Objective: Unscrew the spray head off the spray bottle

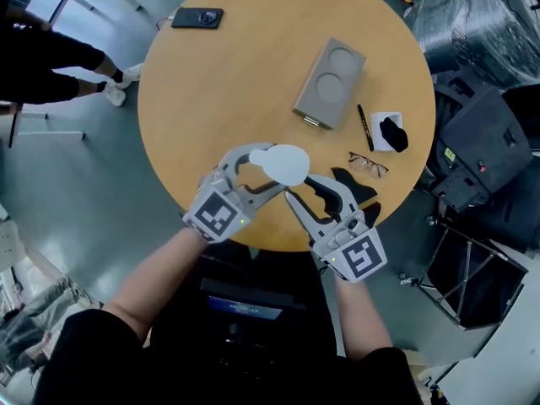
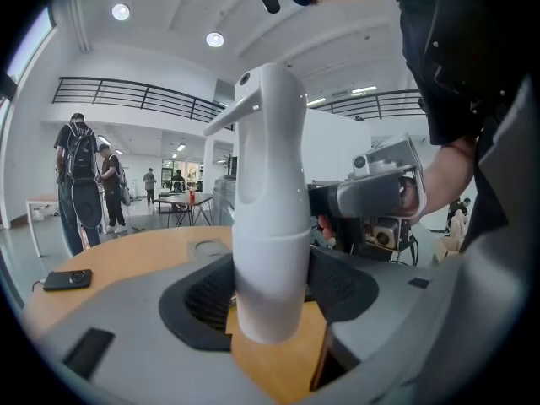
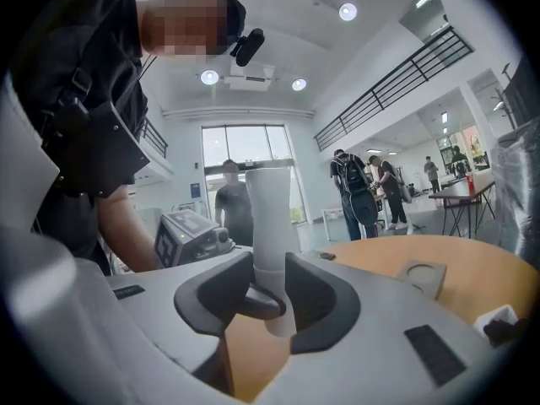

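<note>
A white spray bottle [image 1: 285, 164] hangs upright in the air over the near edge of the round wooden table [image 1: 236, 83], held from both sides. My left gripper [image 1: 257, 169] is shut on its wide lower body; in the left gripper view the spray head's nozzle [image 2: 226, 118] points left above the jaws [image 2: 270, 289]. My right gripper [image 1: 308, 188] grips it from the opposite side. In the right gripper view its pads [image 3: 268, 298] close on a narrower section of the bottle [image 3: 272, 218], where a grey curved piece shows. The two grippers face each other.
On the table lie a black phone [image 1: 197, 17] at the far left, a grey block with two round recesses [image 1: 330, 83], a black pen [image 1: 364, 126], glasses [image 1: 368, 164] and a white card with a black object [image 1: 390, 132]. People stand beyond the table.
</note>
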`<state>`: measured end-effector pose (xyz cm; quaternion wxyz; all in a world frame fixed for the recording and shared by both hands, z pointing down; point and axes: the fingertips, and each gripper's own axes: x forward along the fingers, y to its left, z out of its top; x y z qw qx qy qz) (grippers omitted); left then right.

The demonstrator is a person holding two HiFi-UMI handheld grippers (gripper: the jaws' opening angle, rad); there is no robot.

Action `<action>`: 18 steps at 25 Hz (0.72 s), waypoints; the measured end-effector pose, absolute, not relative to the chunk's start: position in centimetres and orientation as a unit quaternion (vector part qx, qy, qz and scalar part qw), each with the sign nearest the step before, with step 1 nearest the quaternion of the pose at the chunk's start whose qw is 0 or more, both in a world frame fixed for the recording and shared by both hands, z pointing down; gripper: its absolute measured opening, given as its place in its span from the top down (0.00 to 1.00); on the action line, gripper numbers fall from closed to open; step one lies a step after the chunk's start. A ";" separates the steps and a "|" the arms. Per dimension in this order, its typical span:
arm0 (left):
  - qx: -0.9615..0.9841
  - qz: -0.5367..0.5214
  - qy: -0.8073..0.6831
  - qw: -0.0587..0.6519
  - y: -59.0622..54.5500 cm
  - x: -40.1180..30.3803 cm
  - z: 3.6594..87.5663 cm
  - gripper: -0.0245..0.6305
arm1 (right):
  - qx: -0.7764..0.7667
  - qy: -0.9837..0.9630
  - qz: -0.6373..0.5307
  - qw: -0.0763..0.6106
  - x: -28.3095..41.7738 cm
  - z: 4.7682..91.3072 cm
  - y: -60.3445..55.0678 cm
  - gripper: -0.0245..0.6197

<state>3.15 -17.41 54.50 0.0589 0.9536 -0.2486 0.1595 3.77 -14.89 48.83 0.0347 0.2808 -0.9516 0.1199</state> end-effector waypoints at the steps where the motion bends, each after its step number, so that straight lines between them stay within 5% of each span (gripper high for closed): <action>1: 0.954 0.158 -0.246 0.064 -16.9 3.0 53.9 0.51 | 0.276 -0.953 0.119 0.031 3.4 47.8 -14.6 0.75; 8: 0.962 0.143 -0.214 0.094 -14.0 2.7 49.0 0.51 | 0.272 -0.959 0.076 0.020 0.9 40.7 -13.5 0.63; 11: 0.962 0.152 -0.209 0.089 -12.5 2.7 46.2 0.51 | 0.267 -0.961 0.068 0.014 0.2 37.3 -13.1 0.48; 18: 0.967 0.164 -0.182 0.069 -8.6 2.5 41.9 0.51 | 0.244 -0.969 0.046 0.016 -2.4 32.0 -10.9 0.48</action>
